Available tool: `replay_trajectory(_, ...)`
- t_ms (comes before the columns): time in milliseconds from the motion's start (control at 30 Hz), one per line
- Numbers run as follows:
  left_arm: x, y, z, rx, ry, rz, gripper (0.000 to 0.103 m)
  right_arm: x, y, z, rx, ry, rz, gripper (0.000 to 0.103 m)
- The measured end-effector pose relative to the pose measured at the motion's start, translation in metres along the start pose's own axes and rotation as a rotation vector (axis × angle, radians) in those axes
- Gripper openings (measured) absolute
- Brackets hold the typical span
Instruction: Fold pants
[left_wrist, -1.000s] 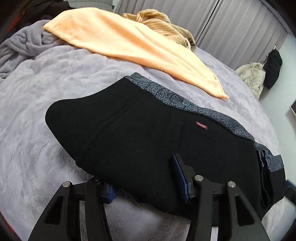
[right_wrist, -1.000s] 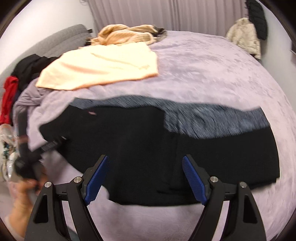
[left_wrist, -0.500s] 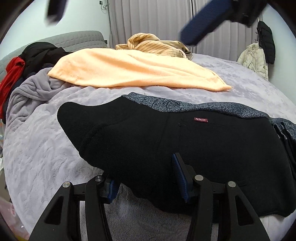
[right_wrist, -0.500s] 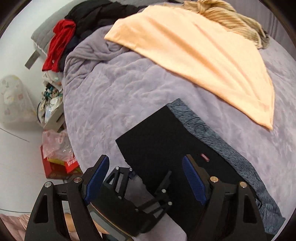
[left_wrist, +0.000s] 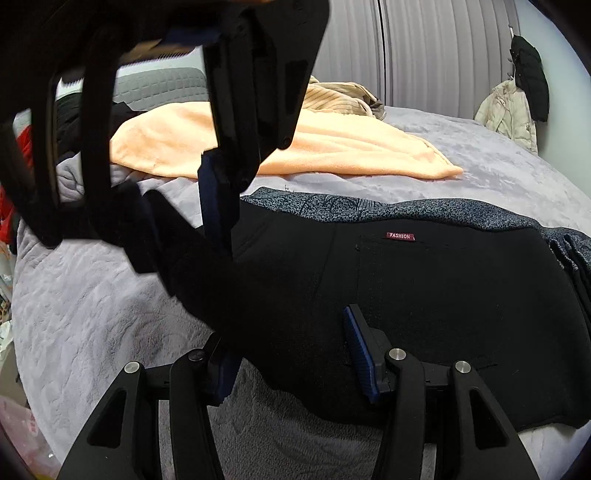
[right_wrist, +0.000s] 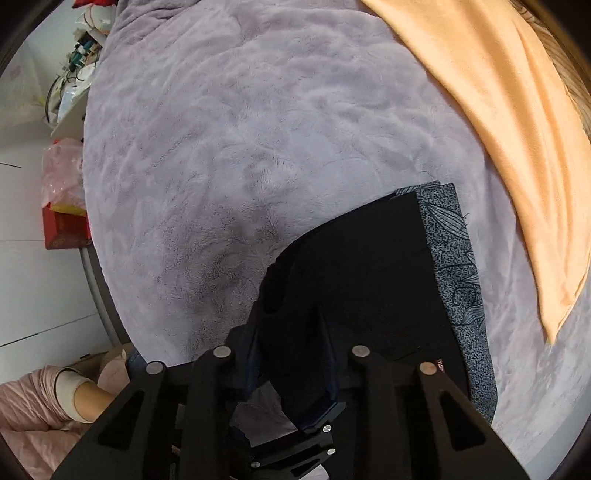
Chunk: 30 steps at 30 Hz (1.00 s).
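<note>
Having swung over, right gripper (right_wrist: 291, 373) newly closing on pants (right_wrist: 369, 280).

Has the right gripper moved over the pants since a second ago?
Yes. The right gripper has swung across from the middle of the pants to their end by the bed's edge, pointing down, jaws just closing on the black cloth.

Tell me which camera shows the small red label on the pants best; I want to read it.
The left wrist view. There the red label faces the camera on the black pants, sharp enough to read "FASHION". The right wrist view catches only a sliver of it beside a black gripper arm, too cut off to read.
</note>
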<state>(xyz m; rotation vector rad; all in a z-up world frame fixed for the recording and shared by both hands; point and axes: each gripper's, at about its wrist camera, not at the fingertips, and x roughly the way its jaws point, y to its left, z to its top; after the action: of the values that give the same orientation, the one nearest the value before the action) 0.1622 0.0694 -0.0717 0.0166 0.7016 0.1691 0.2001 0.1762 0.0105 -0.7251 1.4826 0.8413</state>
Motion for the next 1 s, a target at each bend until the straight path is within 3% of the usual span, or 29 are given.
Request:
replay_trajectory(67,-0.004,-0.002,0.003,0.015,-0.009,-0.009,0.053,-0.018,-0.009,-0.011,0.027,-0.074,0.048,0.02)
replay_trajectory(267,-0.035,-0.014,0.023,0.054,-0.066,-0.088,0.053,-0.069,-0.057,-0.063,0.196,-0.29,0.233,0.02)
replay_trajectory(500,-0.092,-0.049,0.056,0.12,-0.175,-0.151,0.053,-0.131,-0.098,-0.153,0.316,-0.561,0.419,0.02)
replay_trajectory(767,-0.162,-0.148,0.078,0.292,-0.282,-0.26,0.053,-0.177,-0.137,-0.309,0.447,-0.87,0.495,0.02)
replay_trajectory(1000,-0.191,-0.272,0.053,0.512,-0.314,-0.344,0.053,-0.16,-0.181,-0.462,0.652,-1.069,0.495,0.02)
